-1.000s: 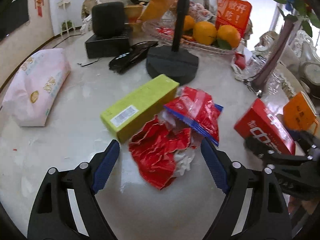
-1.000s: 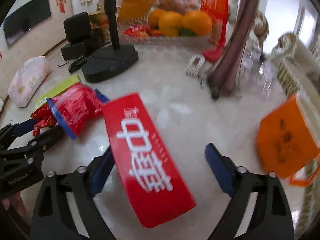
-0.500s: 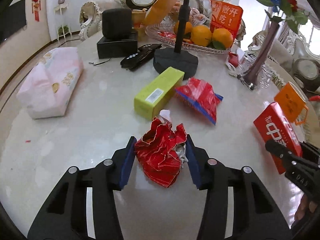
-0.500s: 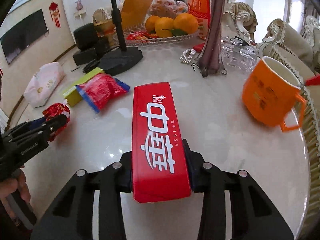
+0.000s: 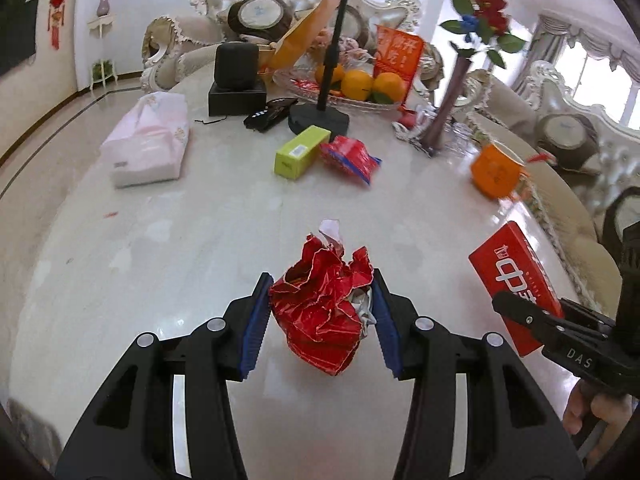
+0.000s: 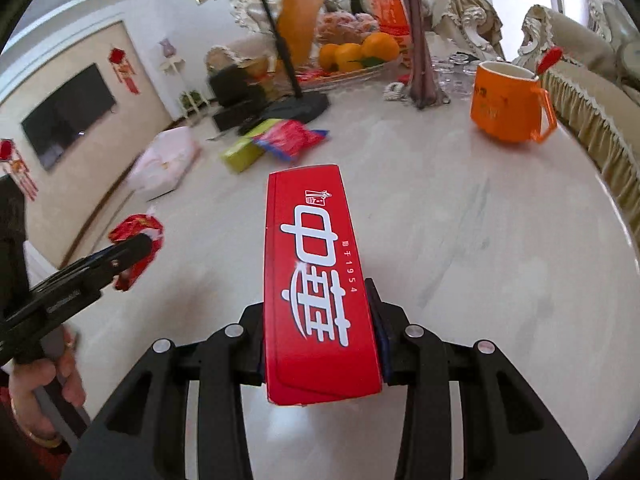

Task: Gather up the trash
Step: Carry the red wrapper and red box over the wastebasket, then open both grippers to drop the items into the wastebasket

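Marble tabletop [image 5: 168, 240] lies bare mid-frame. Left gripper [image 5: 320, 316] clamps crumpled red wrapper [image 5: 320, 308]; right gripper [image 6: 320, 344] clamps red carton [image 6: 316, 280], whose underside is hidden, possibly lifted.

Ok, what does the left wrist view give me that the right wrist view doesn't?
Only the left wrist view shows the left tool pinching the crumpled red wrapper from both sides, plus the red flowers atop the vase.

Only the right wrist view shows the right tool clamping the red box, and the wall TV.

Both show the green box, the red snack bag, the orange mug, the oranges and the pink tissue pack.
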The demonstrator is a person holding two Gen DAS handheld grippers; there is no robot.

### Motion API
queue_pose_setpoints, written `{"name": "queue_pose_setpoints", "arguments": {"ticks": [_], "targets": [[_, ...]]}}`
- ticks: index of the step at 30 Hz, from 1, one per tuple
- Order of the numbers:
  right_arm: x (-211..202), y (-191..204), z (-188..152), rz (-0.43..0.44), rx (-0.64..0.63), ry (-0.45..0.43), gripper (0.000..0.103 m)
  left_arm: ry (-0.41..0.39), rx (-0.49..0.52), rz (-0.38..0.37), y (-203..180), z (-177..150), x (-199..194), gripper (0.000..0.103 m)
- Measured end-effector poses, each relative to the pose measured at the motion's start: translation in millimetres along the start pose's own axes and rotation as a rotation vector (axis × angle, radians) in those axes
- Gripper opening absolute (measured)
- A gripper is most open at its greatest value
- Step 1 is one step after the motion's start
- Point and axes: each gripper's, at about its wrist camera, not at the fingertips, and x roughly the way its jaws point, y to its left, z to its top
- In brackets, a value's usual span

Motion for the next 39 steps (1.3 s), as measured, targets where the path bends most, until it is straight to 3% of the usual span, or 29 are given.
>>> {"name": "queue_pose_setpoints", "arguments": {"ticks": [6, 10, 15, 18, 21, 24, 28, 32, 35, 36, 37, 39], "targets": [[-77, 33, -65, 0.105, -0.011, -0.069, 0.036, -0.052, 0.037, -0.068, -1, -61, -78, 0.047], [-128, 62, -120, 0.142, -0.021, -0.093, 0.036, -0.052, 0.069, -0.136, -6, -121, -138, 0.047], [-173, 93, -209, 0.201, -0.002, -0.058, 0.036, -0.048, 0.15, -0.18, -20, -199, -197, 0.047], [-174, 101, -257, 0.201, 0.046, -0.001, 0.036, 0.009, 0.17, -0.21, -25, -254, -211, 0.047], [-148, 98, -296, 0.113, 0.101, 0.091, 0.036, 0.082, 0.207, -0.183, -29, -295, -196, 0.048], [-103, 88, -320, -0.008, 0.108, 0.178, 0.036, 0.219, 0.19, -0.175, -26, -341, -146, 0.047], [-47, 72, -339, -0.117, 0.101, 0.258, 0.036, 0.324, 0.192, -0.134, -25, -379, -82, 0.047], [-19, 62, -350, -0.134, 0.117, 0.301, 0.037, 0.451, 0.188, -0.11, -24, -396, -44, 0.051], [-10, 61, -351, -0.114, 0.122, 0.309, 0.038, 0.467, 0.158, -0.104, -19, -401, -40, 0.069], [-6, 61, -350, -0.113, 0.112, 0.319, 0.045, 0.462, 0.157, -0.096, -18, -401, -40, 0.074], [-6, 63, -352, -0.115, 0.103, 0.325, 0.064, 0.459, 0.159, -0.084, -18, -401, -39, 0.077], [-7, 67, -358, -0.129, 0.091, 0.314, 0.075, 0.467, 0.16, -0.068, -19, -401, -37, 0.077]]}}
